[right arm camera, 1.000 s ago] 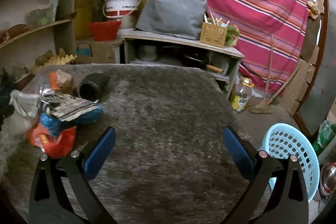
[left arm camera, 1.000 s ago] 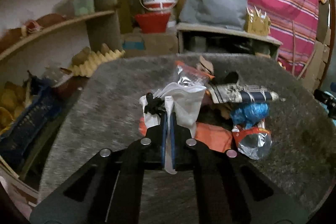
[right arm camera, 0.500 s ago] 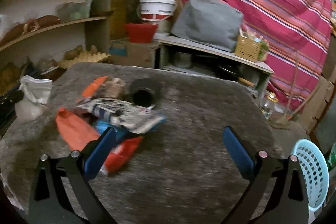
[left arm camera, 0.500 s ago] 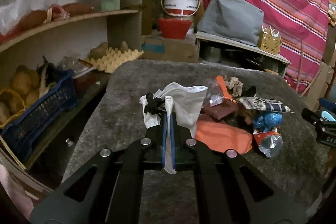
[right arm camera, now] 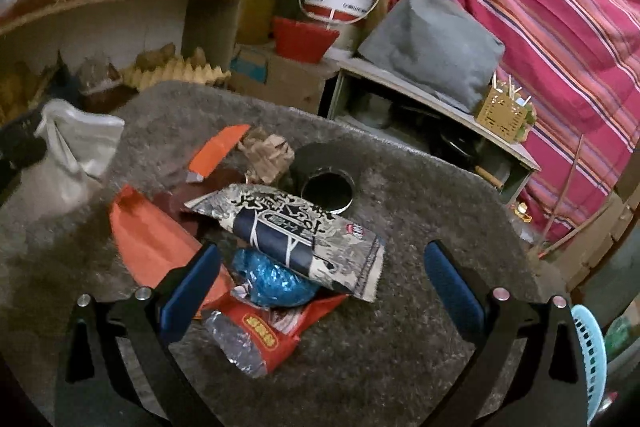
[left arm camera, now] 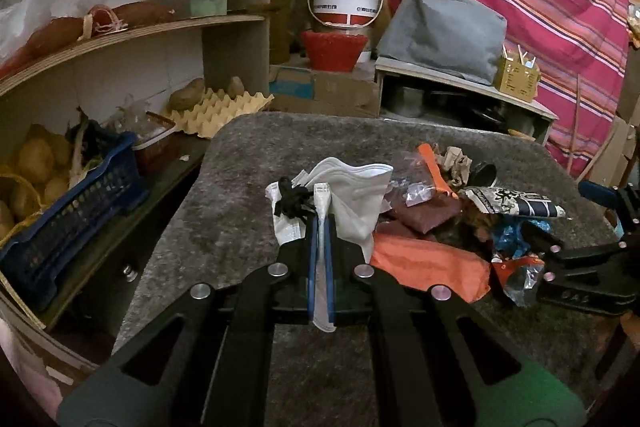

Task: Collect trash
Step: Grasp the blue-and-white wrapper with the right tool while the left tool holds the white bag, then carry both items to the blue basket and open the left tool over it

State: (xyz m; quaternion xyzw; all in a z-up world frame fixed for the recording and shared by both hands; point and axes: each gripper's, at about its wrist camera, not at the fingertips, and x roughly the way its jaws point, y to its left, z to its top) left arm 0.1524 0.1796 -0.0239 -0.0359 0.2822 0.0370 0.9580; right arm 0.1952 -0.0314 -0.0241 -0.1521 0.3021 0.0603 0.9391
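My left gripper (left arm camera: 320, 213) is shut on the edge of a white bag (left arm camera: 352, 195) with a black tie, held over the grey felt table (left arm camera: 240, 187). The bag (right arm camera: 76, 155) also shows at the left of the right wrist view. My right gripper (right arm camera: 322, 255) is open, its blue pads on either side of the near end of a trash pile without touching it. The pile holds a printed black-and-white wrapper (right arm camera: 304, 227), a blue crumpled wrapper (right arm camera: 272, 279), a red snack bag (right arm camera: 260, 331), an orange wrapper (right arm camera: 148, 239), crumpled brown paper (right arm camera: 268, 151) and a black cup (right arm camera: 326, 183) on its side.
A light blue basket (right arm camera: 588, 355) sits below the table's right edge. Shelves at the left carry a blue crate (left arm camera: 72, 211) of potatoes and an egg tray (left arm camera: 216, 107). Behind the table stand a white bucket (left arm camera: 344, 3) and a low bench.
My right gripper has swung left across the table, still open, so the pile now lies between its fingers. The left gripper shifted sideways a little with the white bag still in it.
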